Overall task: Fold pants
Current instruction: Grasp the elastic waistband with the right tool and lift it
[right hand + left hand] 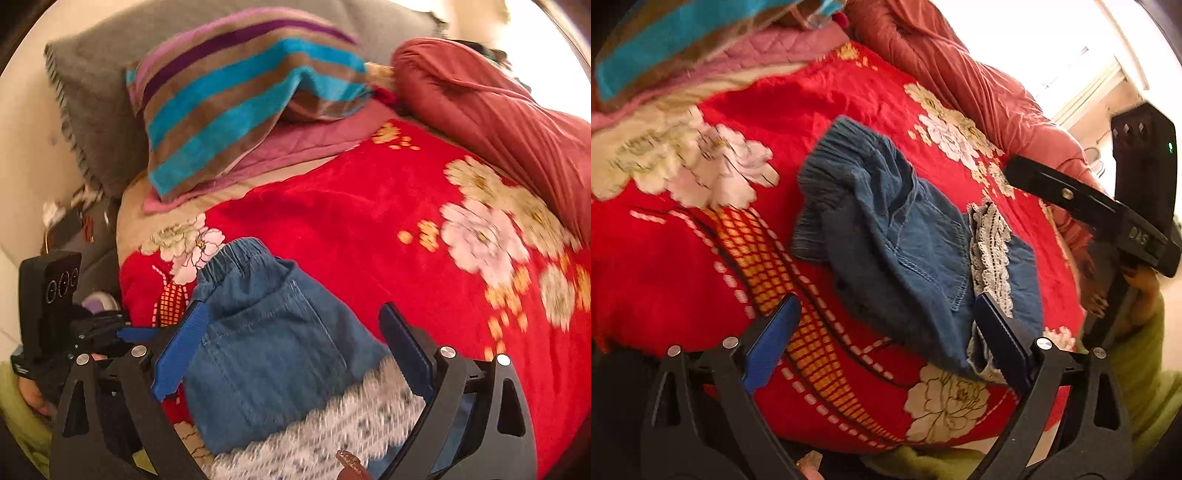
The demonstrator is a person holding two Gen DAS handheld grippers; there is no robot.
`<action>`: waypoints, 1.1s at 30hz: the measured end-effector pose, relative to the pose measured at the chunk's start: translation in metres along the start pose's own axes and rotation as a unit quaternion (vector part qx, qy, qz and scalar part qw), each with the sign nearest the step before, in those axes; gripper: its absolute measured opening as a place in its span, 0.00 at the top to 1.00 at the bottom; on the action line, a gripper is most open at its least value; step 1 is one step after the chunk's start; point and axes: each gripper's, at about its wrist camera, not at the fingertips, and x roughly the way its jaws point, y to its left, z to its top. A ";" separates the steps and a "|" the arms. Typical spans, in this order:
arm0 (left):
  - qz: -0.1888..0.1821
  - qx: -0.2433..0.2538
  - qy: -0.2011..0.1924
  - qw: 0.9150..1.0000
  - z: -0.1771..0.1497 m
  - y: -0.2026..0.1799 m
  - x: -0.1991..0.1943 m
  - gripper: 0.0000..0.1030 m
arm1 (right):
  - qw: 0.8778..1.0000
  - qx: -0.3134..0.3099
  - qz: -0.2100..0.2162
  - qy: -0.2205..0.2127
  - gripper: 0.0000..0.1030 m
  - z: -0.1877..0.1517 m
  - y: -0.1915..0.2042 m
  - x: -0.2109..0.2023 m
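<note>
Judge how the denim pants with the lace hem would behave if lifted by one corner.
The denim pants lie bunched and creased on the red blanket, so they would probably sag and unfold. Their lace hem looks thin and could snag on a gripper.

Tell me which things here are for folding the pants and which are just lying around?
For the job: denim pants, left gripper, right gripper.

Just lying about: striped pillow, grey blanket, red floral bedspread, rust-red quilt.

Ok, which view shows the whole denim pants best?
The left wrist view: the pants lie in full on the red blanket, waistband to lace hem. The right wrist view crops the pants, its lace hem blurred.
</note>
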 end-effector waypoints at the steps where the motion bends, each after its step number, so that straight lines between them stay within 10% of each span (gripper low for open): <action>1: -0.004 -0.007 0.004 1.000 0.001 0.001 0.005 0.15 | 1.000 -0.007 0.008 0.008 0.10 0.004 0.001 0.008; 11: -0.009 -0.040 0.015 0.999 0.012 0.020 0.032 0.64 | 0.992 -0.047 0.065 0.097 0.12 0.039 0.017 0.088; 21: -0.013 -0.031 0.013 0.999 0.011 0.023 0.033 0.64 | 0.979 -0.029 0.124 0.159 0.35 0.034 0.020 0.141; 26: -0.021 -0.033 0.004 0.999 0.012 0.020 0.031 0.59 | 0.984 -0.016 0.130 0.120 0.67 0.031 0.009 0.110; 33: -0.043 -0.030 -0.004 0.999 0.014 0.001 0.020 0.59 | 0.987 0.005 0.148 0.057 0.69 0.022 -0.005 0.051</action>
